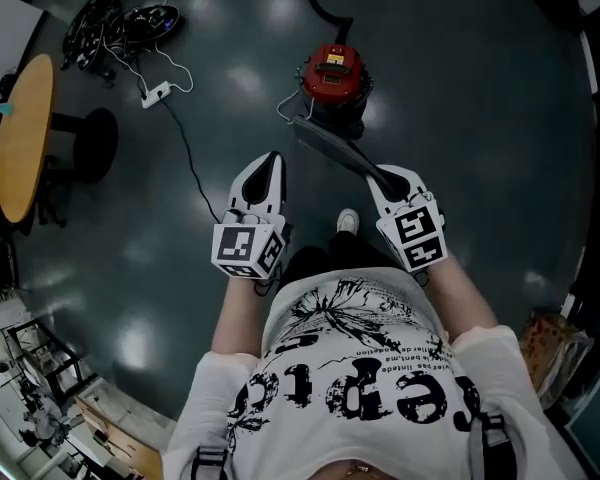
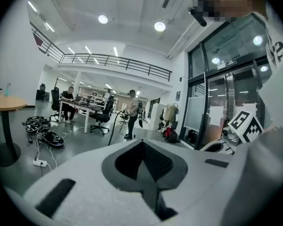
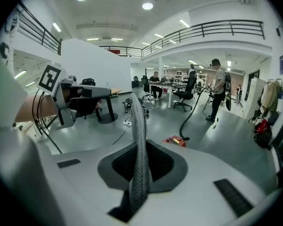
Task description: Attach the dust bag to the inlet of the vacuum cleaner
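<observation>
The red vacuum cleaner [image 1: 334, 76] stands on the dark floor ahead of me, its black hose [image 1: 323, 3] running away from it. In the right gripper view the vacuum cleaner [image 3: 175, 140] is small and low on the floor. A flat grey dust bag [image 1: 330, 146] sticks out from my right gripper [image 1: 378, 173] toward the vacuum; that gripper is shut on its near end. The bag [image 3: 139, 135] shows edge-on between the jaws of the right gripper [image 3: 140, 147]. My left gripper [image 1: 274, 158] is held level to the left of the bag, shut and empty [image 2: 143, 141].
A round wooden table [image 1: 25, 133] stands at the left. A white power strip [image 1: 157, 94] with a cable lies on the floor, beside a heap of black gear [image 1: 120, 23]. My shoe [image 1: 348, 221] shows between the grippers. A person [image 3: 218, 87] stands far off near desks.
</observation>
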Demonstrator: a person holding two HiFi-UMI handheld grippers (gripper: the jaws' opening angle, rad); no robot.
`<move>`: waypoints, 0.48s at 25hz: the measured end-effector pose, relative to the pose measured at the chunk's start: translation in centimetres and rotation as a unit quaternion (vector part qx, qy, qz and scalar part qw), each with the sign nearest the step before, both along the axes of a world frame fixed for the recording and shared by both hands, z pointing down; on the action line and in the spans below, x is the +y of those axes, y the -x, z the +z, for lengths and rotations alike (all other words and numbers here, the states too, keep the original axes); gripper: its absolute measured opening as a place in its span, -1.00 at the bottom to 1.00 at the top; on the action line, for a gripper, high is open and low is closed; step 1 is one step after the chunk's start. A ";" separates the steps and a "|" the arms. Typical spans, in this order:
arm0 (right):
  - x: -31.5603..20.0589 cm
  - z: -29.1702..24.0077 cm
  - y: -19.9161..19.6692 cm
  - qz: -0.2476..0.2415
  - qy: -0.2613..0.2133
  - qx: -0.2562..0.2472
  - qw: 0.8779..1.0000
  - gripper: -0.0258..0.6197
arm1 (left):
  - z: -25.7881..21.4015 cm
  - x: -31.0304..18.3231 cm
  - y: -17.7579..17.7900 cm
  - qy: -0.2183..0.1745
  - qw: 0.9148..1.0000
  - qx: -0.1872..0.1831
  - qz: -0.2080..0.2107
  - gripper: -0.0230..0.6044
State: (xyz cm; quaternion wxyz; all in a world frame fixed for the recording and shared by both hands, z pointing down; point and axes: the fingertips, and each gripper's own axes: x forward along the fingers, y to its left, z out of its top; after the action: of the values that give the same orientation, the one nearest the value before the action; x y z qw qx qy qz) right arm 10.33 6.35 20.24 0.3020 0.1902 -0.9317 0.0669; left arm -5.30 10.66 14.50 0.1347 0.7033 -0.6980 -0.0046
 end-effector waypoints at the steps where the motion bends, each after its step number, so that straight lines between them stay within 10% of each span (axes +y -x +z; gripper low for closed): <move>1: -1.0 0.3 0.1 -0.002 0.000 0.001 1.000 -0.85 | 0.2 -0.9 0.2 0.001 1.000 0.001 -0.003 -0.92; 12: -7.5 3.1 2.1 0.018 0.029 0.020 0.999 -0.85 | 3.2 -8.6 3.0 0.038 0.999 0.012 0.032 -0.92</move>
State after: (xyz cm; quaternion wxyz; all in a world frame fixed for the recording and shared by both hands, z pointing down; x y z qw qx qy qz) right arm 8.25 -1.16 23.30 0.3251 0.1997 -0.9194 0.0953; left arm -8.32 2.02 17.67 0.1699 0.7195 -0.6731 0.0175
